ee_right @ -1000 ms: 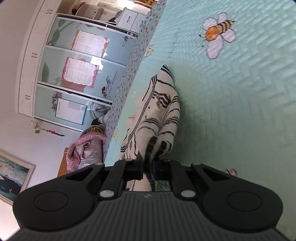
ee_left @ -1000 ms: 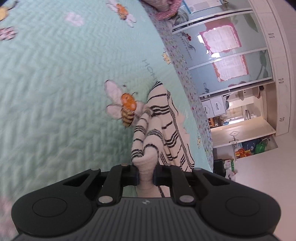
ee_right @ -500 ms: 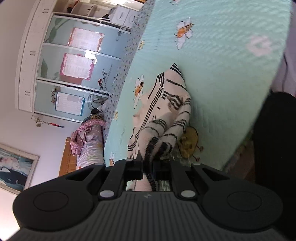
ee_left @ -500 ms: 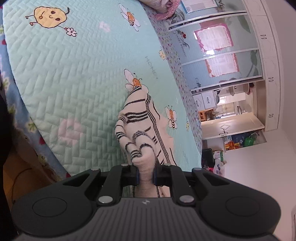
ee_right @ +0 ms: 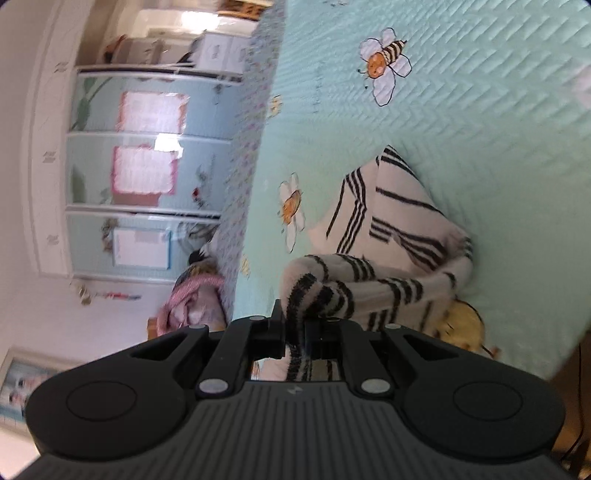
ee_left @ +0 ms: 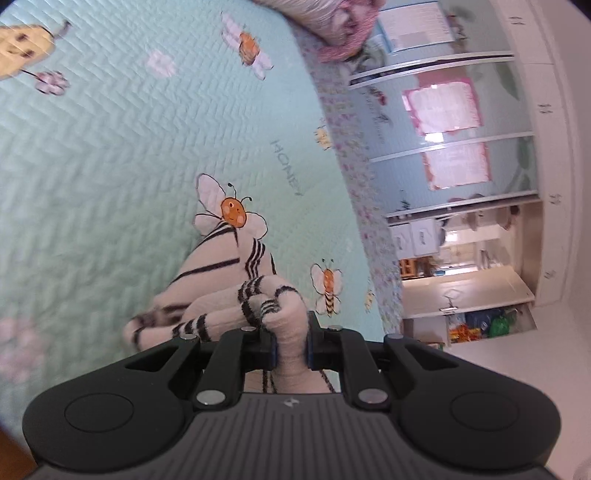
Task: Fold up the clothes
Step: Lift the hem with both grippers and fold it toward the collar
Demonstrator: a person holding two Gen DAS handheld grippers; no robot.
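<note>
Gripping striped garment (ee_left: 221, 273) w/ left hand-held gripper (ee_left: 290, 345) & right hand-held gripper (ee_right: 295, 338), both clenched on bunched fabric, above bee-print bed quilt (ee_left: 110, 155).

One white knitted garment with black stripes (ee_left: 218, 269) lies bunched on one mint-green quilted bedspread (ee_left: 110, 155). Two black claws show, one per view: the left claw (ee_left: 290, 345) and the right claw (ee_right: 295, 338), each with two fingers.

In the left view the bedspread carries three printed bees, one far (ee_left: 249, 48), one just beyond the garment (ee_left: 232, 212) and one to its right (ee_left: 327, 286). One pink rolled blanket (ee_left: 332, 22) lies at the far end. The right view shows two bees (ee_right: 386, 61).
</note>
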